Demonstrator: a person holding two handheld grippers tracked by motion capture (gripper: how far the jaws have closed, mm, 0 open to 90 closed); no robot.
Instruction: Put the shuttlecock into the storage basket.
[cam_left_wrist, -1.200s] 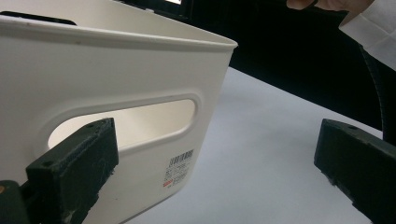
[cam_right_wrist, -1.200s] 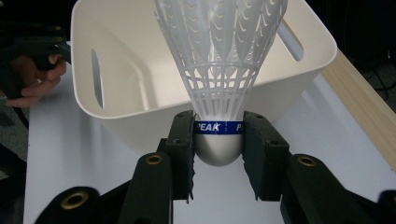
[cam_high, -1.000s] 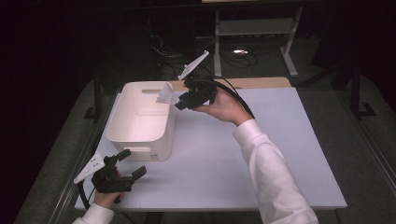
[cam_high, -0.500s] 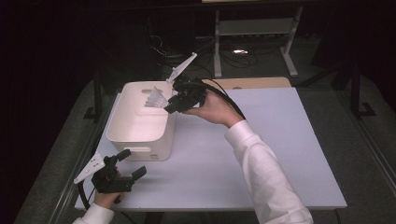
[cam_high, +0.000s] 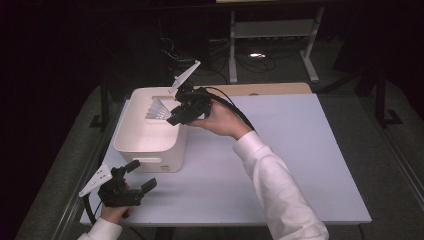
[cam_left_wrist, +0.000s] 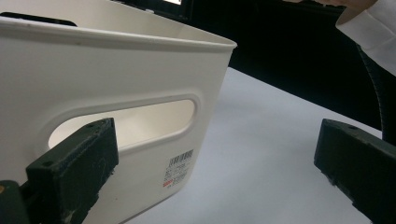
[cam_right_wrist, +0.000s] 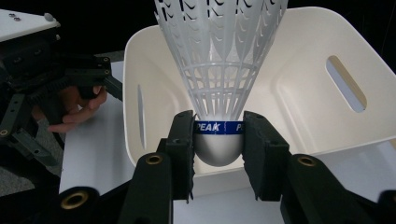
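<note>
My right gripper (cam_right_wrist: 218, 149) clamps a white shuttlecock (cam_right_wrist: 219, 70) by its cork, holding it over the white bin (cam_high: 131, 145). My left gripper (cam_high: 135, 181) sits wide apart, holding nothing, just beside the bin's near wall.

right claw (cam_high: 172, 116): shifts left vs 1 s ago, from the bin's right rim to over its inside
shuttlecock (cam_high: 159, 109): carried along, clamped by the cork; skirt now above the bin's interior, was at the rim
bin (cam_high: 150, 150): now w/ shuttlecock hanging over it
right forearm: reaches further left across the surface (cam_high: 300, 150)
</note>
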